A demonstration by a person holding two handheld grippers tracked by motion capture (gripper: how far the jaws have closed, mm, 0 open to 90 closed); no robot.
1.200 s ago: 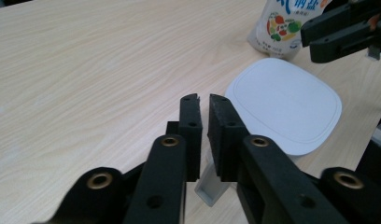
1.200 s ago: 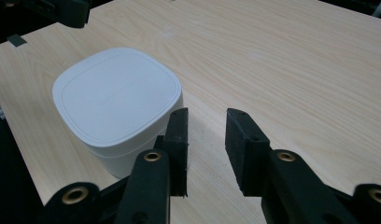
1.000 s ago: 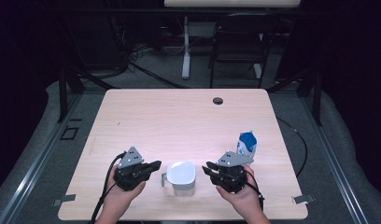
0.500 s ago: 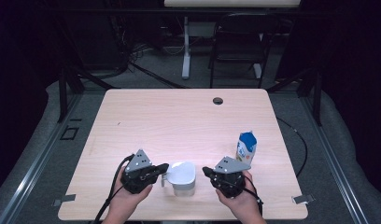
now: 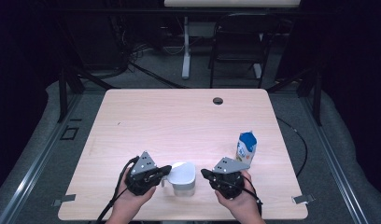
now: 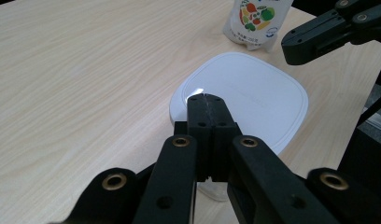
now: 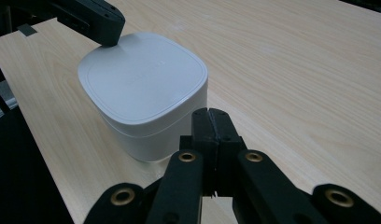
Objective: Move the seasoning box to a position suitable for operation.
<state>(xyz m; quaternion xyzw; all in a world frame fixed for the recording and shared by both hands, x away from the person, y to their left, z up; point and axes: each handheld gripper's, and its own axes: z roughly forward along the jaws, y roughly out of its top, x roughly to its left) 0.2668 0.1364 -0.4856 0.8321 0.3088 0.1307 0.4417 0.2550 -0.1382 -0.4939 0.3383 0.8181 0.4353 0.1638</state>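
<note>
since a second ago my right tool [image 5: 206, 173] has let go of the milk carton [image 5: 246, 148], which now stands alone near the desk's [image 5: 179, 116] right edge, and its jaws have just closed empty. my left tool [image 5: 165, 170] is pinched shut too, tip over the lid's rim. the white lidded container [image 5: 183, 177] sits between both tools near the front edge, now squarer to it.

**Both grippers clamped tight, tips facing inward**

Left gripper [image 5: 166, 170] held low in left hand [image 5: 132, 201], jaws pressed together, aimed toward three o'clock. Right gripper [image 5: 205, 173] in right hand [image 5: 242, 203], jaws likewise together with nothing between, aimed toward nine o'clock.
</note>
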